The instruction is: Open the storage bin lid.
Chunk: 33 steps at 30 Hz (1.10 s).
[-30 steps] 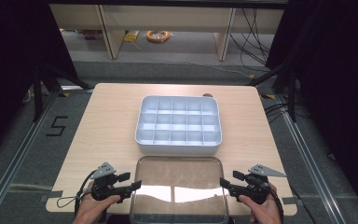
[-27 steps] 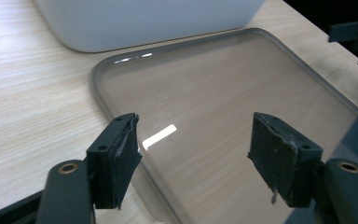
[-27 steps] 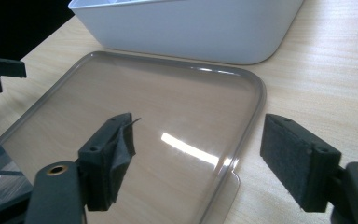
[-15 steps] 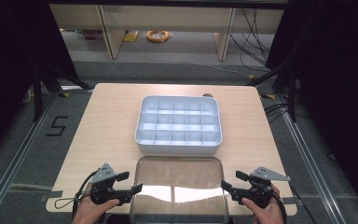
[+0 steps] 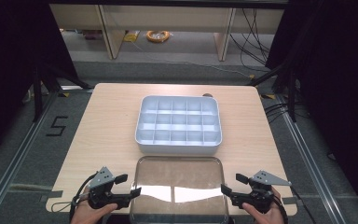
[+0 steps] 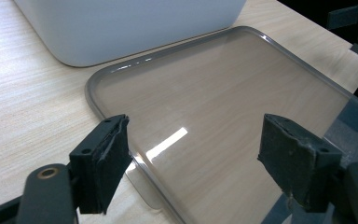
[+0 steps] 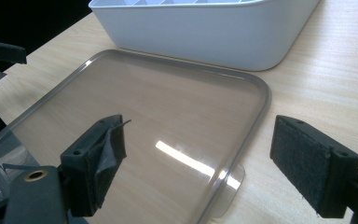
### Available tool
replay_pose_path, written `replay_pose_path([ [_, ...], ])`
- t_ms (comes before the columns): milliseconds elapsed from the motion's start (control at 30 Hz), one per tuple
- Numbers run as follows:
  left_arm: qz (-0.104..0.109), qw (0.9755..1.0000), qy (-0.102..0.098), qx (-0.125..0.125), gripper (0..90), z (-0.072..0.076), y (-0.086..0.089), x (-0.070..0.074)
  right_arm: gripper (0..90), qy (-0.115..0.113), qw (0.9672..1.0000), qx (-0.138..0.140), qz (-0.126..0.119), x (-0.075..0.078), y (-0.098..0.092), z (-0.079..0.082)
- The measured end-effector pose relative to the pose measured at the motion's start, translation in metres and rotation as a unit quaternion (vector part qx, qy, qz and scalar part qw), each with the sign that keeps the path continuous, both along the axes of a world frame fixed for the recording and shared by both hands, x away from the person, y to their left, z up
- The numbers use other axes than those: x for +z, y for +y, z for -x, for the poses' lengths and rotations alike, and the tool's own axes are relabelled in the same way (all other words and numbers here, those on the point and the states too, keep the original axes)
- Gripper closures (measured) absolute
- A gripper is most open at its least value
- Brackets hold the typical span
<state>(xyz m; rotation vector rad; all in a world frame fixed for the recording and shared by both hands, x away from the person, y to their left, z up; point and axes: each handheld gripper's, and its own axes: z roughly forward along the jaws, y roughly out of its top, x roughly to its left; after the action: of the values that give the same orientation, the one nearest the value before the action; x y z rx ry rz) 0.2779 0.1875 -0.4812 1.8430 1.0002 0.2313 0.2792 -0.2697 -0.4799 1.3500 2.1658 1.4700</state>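
Both tongs are sitting wide open, the left gripper [image 5: 129, 185] and right gripper [image 5: 229, 183] flanking a clear, rounded-corner plastic lid [image 5: 179, 186] lying flat on the pale wood-grain table [image 5: 107, 121]. Just behind it a glossy white compartment tray [image 5: 178, 125] is sitting mid-table.

Each hand holds a black tool with two flat jaws, the left gripper [image 5: 127, 185] and the right gripper [image 5: 229, 183]. A grey three-cornered plate sits on top of each, and a black cable hangs behind. The soft black pads [image 6: 105, 161] look worn, with a round brass screw just below.
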Motion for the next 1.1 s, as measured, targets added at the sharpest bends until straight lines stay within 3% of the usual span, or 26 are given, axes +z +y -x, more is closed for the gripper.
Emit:
replay_pose_path([
  [67,-0.005,0.9999,-0.011,-0.003,23.7,0.001,0.000,0.000,17.0,-0.004,1.0000,0.002,-0.001,0.000,-0.001,0.002],
  [100,-0.009,0.9999,-0.007,-0.001,23.7,0.003,0.000,0.000,16.8,0.008,0.9999,-0.007,-0.001,0.001,-0.001,0.004],
  [133,-0.009,0.9999,-0.009,-0.004,23.7,0.003,-0.001,0.000,16.5,0.003,0.9999,0.000,0.011,0.001,-0.004,0.004],
  [200,-0.007,0.9999,-0.008,-0.006,23.6,0.005,-0.001,-0.001,15.5,-0.011,0.9998,-0.013,0.009,0.000,-0.004,0.006],
  [267,-0.017,0.9998,-0.010,-0.007,23.6,0.008,-0.002,0.000,15.5,-0.005,0.9999,-0.012,-0.004,0.000,-0.004,0.009],
  [333,-0.019,0.9997,-0.015,-0.009,23.6,0.009,-0.002,0.000,15.5,-0.001,0.9999,-0.013,0.000,0.000,-0.005,0.011],
  [367,-0.020,0.9997,-0.014,-0.007,23.6,0.011,-0.001,0.001,15.5,-0.015,0.9997,-0.012,0.015,-0.001,-0.008,0.010],
  [400,-0.019,0.9997,-0.016,-0.005,23.6,0.012,-0.001,0.001,15.4,-0.006,0.9999,-0.014,0.000,0.000,-0.006,0.013],
  [433,-0.023,0.9994,-0.020,-0.013,23.6,0.011,0.000,0.001,15.4,-0.009,0.9998,-0.013,0.007,-0.001,-0.007,0.013],
  [467,-0.021,0.9996,-0.020,-0.009,23.6,0.012,0.000,0.001,15.5,0.001,0.9999,-0.015,0.001,-0.001,-0.006,0.015],
  [500,-0.023,0.9996,-0.016,-0.003,23.6,0.014,0.000,0.001,15.5,-0.008,1.0000,0.000,0.002,-0.002,-0.008,0.015],
  [533,-0.019,0.9997,-0.015,-0.002,23.6,0.015,0.000,0.001,15.5,0.001,1.0000,-0.007,0.004,-0.002,-0.008,0.017],
  [567,-0.017,0.9997,-0.015,-0.006,23.6,0.015,0.001,0.000,15.5,-0.003,0.9999,-0.007,0.015,-0.002,-0.009,0.018],
  [633,-0.020,0.9997,-0.017,-0.004,23.6,0.018,0.001,0.001,15.5,0.002,0.9998,-0.015,0.011,-0.002,-0.008,0.022],
  [667,-0.023,0.9995,-0.020,-0.007,23.6,0.018,0.001,0.001,15.5,-0.007,0.9998,-0.008,0.017,-0.002,-0.010,0.022],
  [700,-0.018,0.9995,-0.025,-0.009,23.6,0.018,0.001,0.000,15.5,-0.005,0.9999,-0.004,0.008,-0.002,-0.010,0.024],
  [733,-0.020,0.9996,-0.017,-0.006,23.6,0.020,0.002,0.001,15.5,0.008,0.9999,-0.013,0.000,-0.001,-0.008,0.027],
  [800,-0.020,0.9996,-0.020,-0.004,23.5,0.022,0.002,0.001,15.5,-0.014,0.9997,-0.006,0.018,-0.003,-0.010,0.028],
  [867,-0.020,0.9996,-0.022,-0.004,23.5,0.023,0.002,0.001,15.5,-0.006,0.9999,-0.009,0.006,-0.005,-0.009,0.031],
  [900,-0.023,0.9995,-0.021,-0.002,23.5,0.024,0.003,0.002,15.5,-0.014,0.9998,-0.009,0.015,-0.005,-0.009,0.031],
  [933,-0.022,0.9995,-0.023,-0.003,23.5,0.024,0.003,0.002,15.5,-0.015,0.9998,-0.007,0.006,-0.005,-0.009,0.033],
  [967,-0.020,0.9995,-0.025,-0.007,23.6,0.024,0.003,0.002,15.6,-0.014,0.9996,-0.022,0.009,-0.004,-0.008,0.035],
  [1033,-0.017,0.9996,-0.021,-0.004,23.6,0.025,0.004,0.001,15.5,-0.029,0.9995,-0.011,0.008,-0.003,-0.010,0.034],
  [1100,-0.019,0.9996,-0.020,-0.002,23.5,0.025,0.004,0.001,15.5,-0.019,0.9997,-0.013,0.002,-0.003,-0.009,0.035],
])
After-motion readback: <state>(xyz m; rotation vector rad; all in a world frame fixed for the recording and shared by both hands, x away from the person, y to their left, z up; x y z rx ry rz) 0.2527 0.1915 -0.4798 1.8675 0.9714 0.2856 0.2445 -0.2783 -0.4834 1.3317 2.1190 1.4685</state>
